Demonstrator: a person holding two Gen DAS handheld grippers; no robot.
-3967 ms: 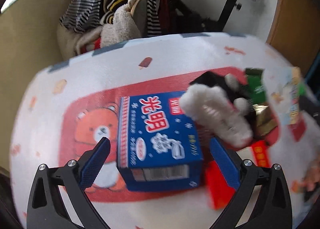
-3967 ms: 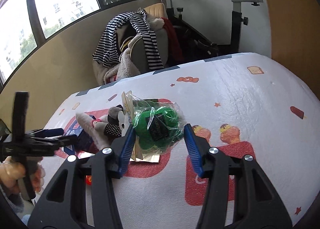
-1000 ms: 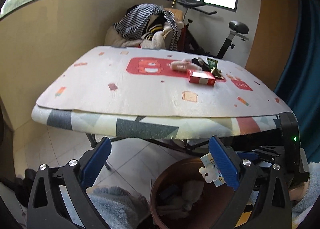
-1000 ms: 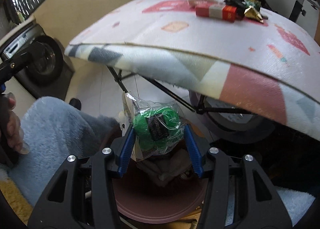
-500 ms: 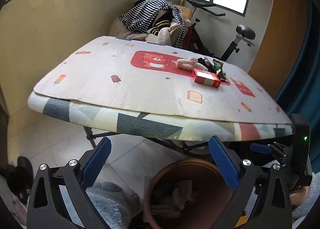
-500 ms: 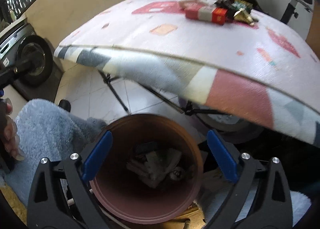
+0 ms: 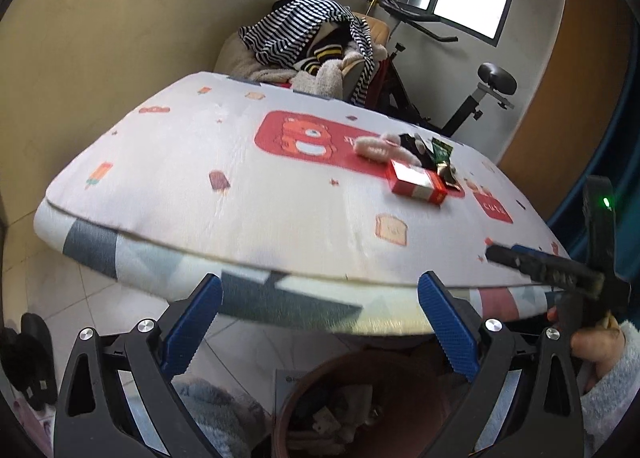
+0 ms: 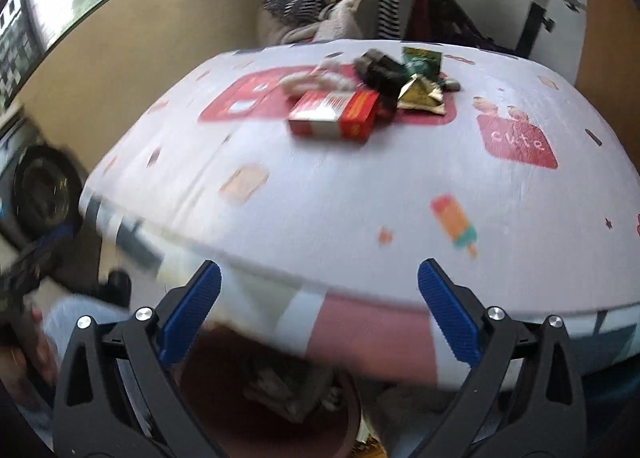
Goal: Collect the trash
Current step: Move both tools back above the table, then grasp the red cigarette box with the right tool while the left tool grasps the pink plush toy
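Two pairs of tongs hang at the near edge of a table (image 7: 280,194) draped in a cartoon-print cloth; the left tongs (image 7: 320,326) stand wide apart with nothing between the blue pads; the right tongs (image 8: 320,314) are opening, at their widest and likewise empty. Below both, a brown bin (image 7: 360,410) on the floor holds crumpled scraps (image 7: 340,418); the table's overhanging edge hides its far rim, and in the right wrist view the bin is blurred. The uncollected trash sits in one cluster on the table's far side: one red carton (image 8: 336,114) nearest the edge, one gold foil wrapper (image 8: 420,96) beside it, one green packet (image 8: 420,58) behind, with a pale fluffy thing (image 7: 380,148) and a black item (image 8: 380,66) touching them. Beyond the table, a chair (image 7: 312,54) heaped with striped clothing and one exercise bike (image 7: 480,94) stand by the window wall; a washing machine (image 8: 36,182) shows at left.
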